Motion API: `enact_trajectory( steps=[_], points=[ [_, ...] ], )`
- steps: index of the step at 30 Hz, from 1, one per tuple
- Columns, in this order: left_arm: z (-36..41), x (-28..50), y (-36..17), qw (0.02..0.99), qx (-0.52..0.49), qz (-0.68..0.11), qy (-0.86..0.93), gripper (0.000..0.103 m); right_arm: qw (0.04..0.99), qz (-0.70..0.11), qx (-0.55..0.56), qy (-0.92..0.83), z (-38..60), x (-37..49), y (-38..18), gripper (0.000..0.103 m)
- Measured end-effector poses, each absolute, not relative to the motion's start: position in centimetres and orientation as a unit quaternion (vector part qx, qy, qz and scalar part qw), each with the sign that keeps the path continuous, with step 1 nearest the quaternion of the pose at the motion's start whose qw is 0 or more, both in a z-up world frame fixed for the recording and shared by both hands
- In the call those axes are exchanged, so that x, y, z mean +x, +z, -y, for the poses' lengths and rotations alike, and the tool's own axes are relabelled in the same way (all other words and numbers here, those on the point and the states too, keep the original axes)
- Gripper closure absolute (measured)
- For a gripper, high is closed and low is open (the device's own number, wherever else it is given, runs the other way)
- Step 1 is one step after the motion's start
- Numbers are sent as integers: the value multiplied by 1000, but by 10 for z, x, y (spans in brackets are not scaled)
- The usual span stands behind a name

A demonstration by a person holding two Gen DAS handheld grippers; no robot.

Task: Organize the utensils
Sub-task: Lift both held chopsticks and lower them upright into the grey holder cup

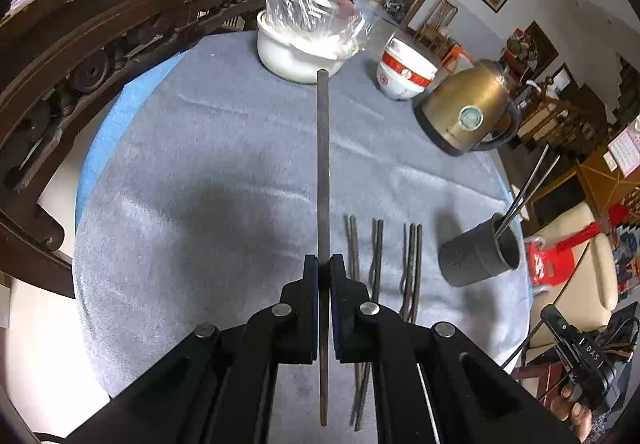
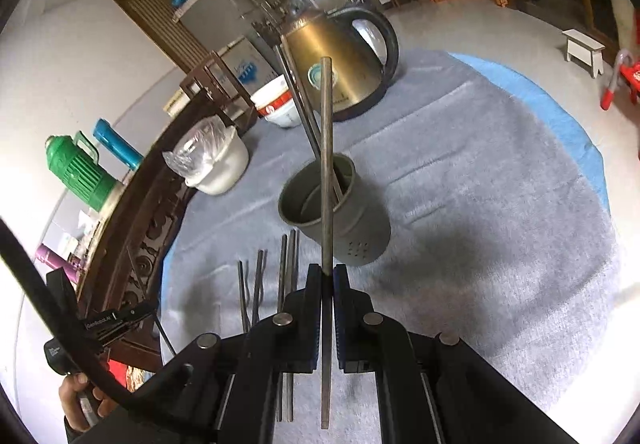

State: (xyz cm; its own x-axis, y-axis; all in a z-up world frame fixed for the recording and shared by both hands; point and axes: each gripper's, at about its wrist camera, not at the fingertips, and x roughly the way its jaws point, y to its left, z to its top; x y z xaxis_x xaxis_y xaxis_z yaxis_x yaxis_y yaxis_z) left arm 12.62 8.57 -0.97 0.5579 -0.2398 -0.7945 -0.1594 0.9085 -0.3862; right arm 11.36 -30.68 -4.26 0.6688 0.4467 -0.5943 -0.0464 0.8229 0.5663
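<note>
My left gripper (image 1: 324, 264) is shut on a long dark chopstick (image 1: 322, 163) that points forward above the grey cloth. My right gripper (image 2: 327, 272) is shut on another chopstick (image 2: 327, 163), held just in front of the grey holder cup (image 2: 340, 219), which stands upright with two chopsticks (image 2: 300, 95) in it. The cup also shows in the left wrist view (image 1: 476, 256), at the right. Several dark chopsticks (image 1: 376, 260) lie in a row on the cloth between the grippers; they show in the right wrist view (image 2: 280, 272) too.
A round table with a grey cloth (image 1: 224, 147). A white pot with a plastic bag (image 1: 308, 39), a red-and-white bowl (image 1: 404, 71) and a brass kettle (image 1: 468, 111) stand at the far side. A carved wooden furniture edge (image 1: 80, 55) borders the table's left.
</note>
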Motion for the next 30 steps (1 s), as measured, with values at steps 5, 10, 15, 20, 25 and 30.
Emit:
enact_trajectory(
  steps=[5,10,15,20,25,30],
  points=[
    [-84,126,0,862,-222,-454,-27,98,882,-358,274,136,315,110,-32,97],
    [-80,126,14,870,-236,-431,-40,98,890,-334,280,135,321,106,-20,97],
    [-70,127,28,881,-238,-407,-46,98,897,-315,280,134,323,105,-10,97],
    [-56,129,40,891,-227,-389,-47,98,900,-304,282,137,322,105,-5,97],
    [-41,132,51,897,-227,-376,-57,98,902,-291,285,140,322,105,0,97],
    [-29,131,63,905,-222,-357,-67,97,907,-279,283,141,323,105,8,97]
  ],
)
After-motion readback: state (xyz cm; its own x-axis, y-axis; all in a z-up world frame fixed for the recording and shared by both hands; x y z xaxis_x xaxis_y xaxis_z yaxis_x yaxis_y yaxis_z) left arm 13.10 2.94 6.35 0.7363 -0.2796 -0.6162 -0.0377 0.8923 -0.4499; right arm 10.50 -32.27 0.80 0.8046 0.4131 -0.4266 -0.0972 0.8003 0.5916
